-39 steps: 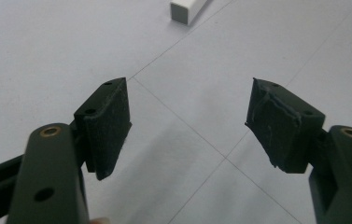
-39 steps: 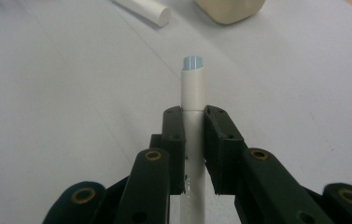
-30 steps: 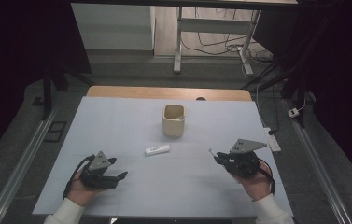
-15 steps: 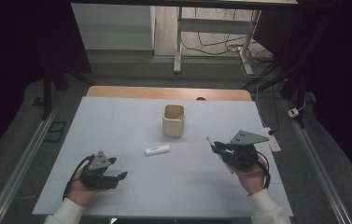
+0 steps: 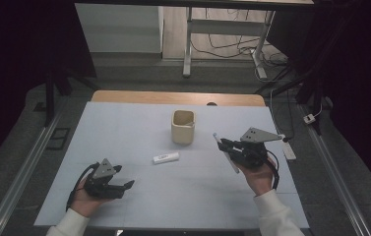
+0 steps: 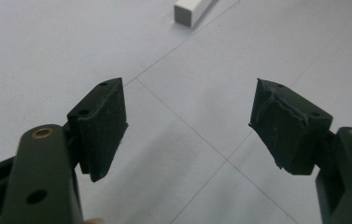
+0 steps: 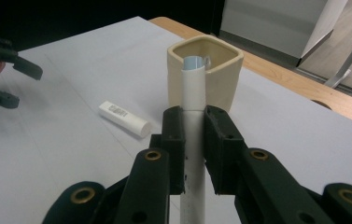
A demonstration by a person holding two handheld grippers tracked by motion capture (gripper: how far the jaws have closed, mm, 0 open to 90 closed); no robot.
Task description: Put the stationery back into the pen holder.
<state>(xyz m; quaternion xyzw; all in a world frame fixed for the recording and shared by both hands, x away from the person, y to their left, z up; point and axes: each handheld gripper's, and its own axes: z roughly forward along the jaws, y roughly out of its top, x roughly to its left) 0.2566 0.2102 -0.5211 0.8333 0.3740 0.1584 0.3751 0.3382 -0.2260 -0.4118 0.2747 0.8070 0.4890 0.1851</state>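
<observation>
1. The right gripper (image 7: pixel 193 140) clamps a slim white tube (image 7: pixel 193 88), lifted just before the cream cup (image 7: pixel 205 74).
2. The left gripper (image 6: pixel 190 126) has just been opening; its jaws gape over bare table (image 5: pixel 124 132).

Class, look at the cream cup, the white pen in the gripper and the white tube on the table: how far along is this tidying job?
Done: nothing shows inside the cream cup yet. In hand: the right gripper is shut on the white pen, raised near the cup. Left: the white tube lies on the table, and the left gripper, jaws just opening with nothing between them, may take it.
</observation>
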